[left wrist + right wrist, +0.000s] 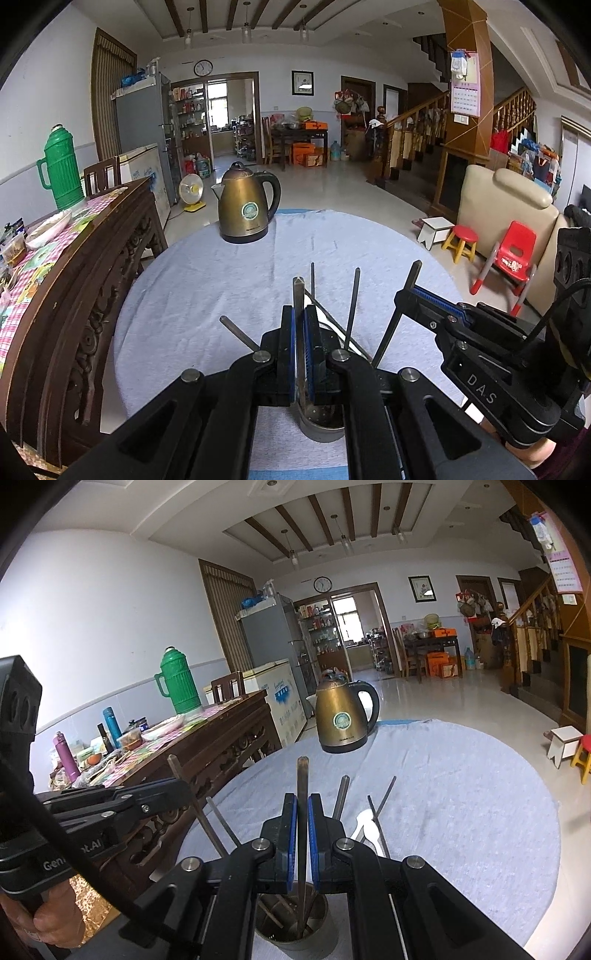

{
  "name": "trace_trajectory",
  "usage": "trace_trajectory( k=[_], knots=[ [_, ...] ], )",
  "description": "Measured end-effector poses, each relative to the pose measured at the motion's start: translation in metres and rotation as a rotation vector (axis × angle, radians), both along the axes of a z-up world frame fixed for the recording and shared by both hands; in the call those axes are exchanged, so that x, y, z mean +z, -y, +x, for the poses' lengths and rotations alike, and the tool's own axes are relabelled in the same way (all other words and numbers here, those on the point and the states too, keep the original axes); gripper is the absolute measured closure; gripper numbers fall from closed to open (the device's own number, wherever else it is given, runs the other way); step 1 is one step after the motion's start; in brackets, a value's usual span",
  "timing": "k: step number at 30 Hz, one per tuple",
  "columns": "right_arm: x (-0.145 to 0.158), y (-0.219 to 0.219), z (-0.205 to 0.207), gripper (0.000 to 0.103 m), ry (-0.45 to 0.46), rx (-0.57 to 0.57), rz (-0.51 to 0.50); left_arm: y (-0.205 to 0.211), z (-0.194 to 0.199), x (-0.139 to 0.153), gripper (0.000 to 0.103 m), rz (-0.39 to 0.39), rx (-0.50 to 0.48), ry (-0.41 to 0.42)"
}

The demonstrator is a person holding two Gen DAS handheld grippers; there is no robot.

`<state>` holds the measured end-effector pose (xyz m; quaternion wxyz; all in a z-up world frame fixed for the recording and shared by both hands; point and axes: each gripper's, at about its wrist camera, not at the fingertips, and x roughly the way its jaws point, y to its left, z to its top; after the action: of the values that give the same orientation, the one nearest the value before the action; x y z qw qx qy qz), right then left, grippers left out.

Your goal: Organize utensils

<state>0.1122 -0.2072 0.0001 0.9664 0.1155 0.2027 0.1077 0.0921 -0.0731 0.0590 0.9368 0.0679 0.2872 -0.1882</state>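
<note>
Both tools pinch one chopstick each: left tool (303,354) on chopstick (298,295), right tool (300,842) on chopstick (303,786). Both upright, lower ends in the metal cup (295,934) directly below, on the desk (461,812).

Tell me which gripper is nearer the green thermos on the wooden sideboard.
Left. The left gripper, shut on a chopstick over the metal cup, sits on the green thermos side; the right gripper, gripping another chopstick, is beyond it, farther away.
</note>
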Motion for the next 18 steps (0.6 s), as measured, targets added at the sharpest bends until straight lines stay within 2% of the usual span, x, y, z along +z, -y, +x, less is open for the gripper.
trace_trajectory(
  k=[18],
  knots=[
    [-0.017, 0.009, 0.007, 0.094, -0.100, 0.025, 0.075, 0.007, 0.004, -0.015, 0.098, 0.066, 0.034, -0.027]
  ],
)
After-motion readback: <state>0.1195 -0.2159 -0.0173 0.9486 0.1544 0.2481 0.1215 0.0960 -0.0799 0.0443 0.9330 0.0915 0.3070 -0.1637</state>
